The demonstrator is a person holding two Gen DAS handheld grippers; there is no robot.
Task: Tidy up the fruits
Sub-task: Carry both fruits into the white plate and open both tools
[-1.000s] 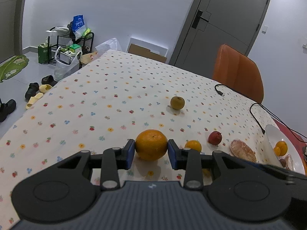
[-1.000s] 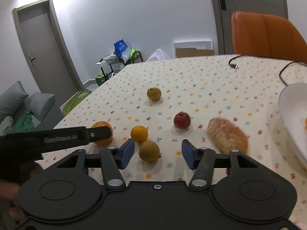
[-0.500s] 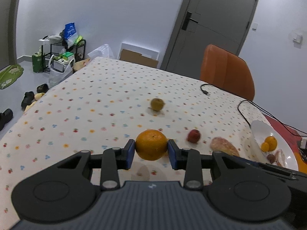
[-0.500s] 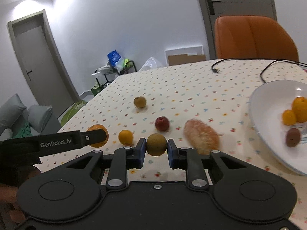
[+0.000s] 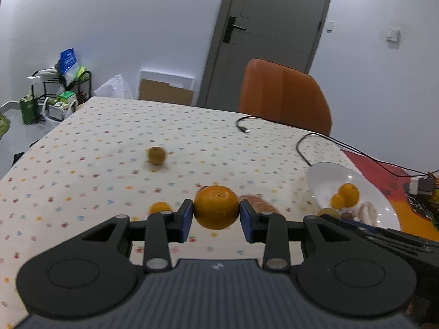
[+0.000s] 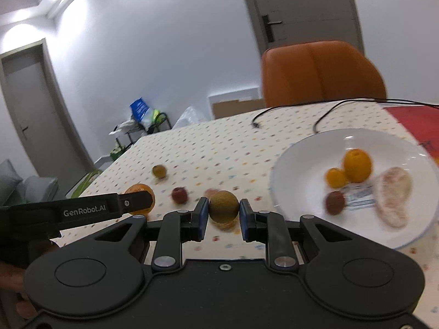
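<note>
Left gripper pinches orange, frame centre; right gripper pinches brown fruit, plate at right.

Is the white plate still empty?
No. In the right wrist view the white plate already holds two orange fruits, a small dark red one and a peeled pinkish piece.

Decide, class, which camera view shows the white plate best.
The right wrist view: the white plate appears nearly whole, its fruit visible though blurred. The left wrist view shows the plate at a shallow angle, partly cut off by the other gripper.
</note>
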